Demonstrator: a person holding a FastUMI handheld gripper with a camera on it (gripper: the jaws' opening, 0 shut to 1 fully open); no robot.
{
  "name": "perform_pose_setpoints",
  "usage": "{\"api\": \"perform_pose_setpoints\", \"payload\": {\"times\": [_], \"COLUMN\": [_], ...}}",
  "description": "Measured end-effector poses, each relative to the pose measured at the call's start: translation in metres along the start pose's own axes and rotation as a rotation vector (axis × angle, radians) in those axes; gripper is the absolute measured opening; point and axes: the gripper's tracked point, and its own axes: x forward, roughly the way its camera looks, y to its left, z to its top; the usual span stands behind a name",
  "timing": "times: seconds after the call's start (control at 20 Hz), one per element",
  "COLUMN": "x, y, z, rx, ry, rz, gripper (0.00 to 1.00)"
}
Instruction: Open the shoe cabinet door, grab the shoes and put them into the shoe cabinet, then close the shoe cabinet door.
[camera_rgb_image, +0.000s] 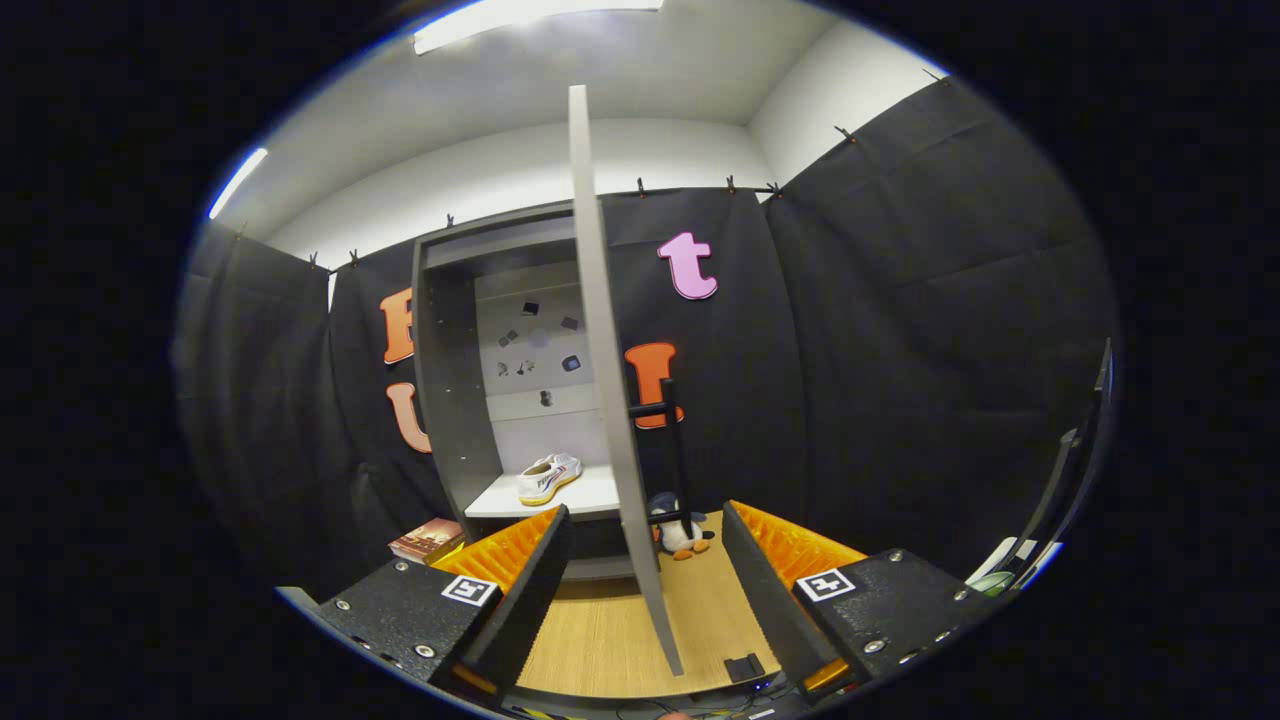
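One shoe already on cabinet shelf, inside open compartment. Door swung out, edge-on toward camera, its handle on far side. Gripper empty, fingers spread wide, door's edge running between them, no contact visible. Opening done, placing done as far as visible; cannot tell if more shoes remain. Closing left: judge next move is pushing door shut. Penguin toy on floor beyond door, book beside cabinet.
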Motion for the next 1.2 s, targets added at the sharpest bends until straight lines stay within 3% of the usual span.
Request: {"api": "perform_pose_setpoints", "payload": {"times": [0.2, 0.55, 1.2], "x": [0.028, 0.069, 0.071], "y": [-0.027, -0.027, 0.010], "z": [0.013, 0.019, 0.018], "rx": [0.015, -0.025, -0.051], "ry": [-0.005, 0.014, 0.007], "rz": [0.019, 0.072, 0.139], "gripper": [0.95, 0.95, 0.91]}}
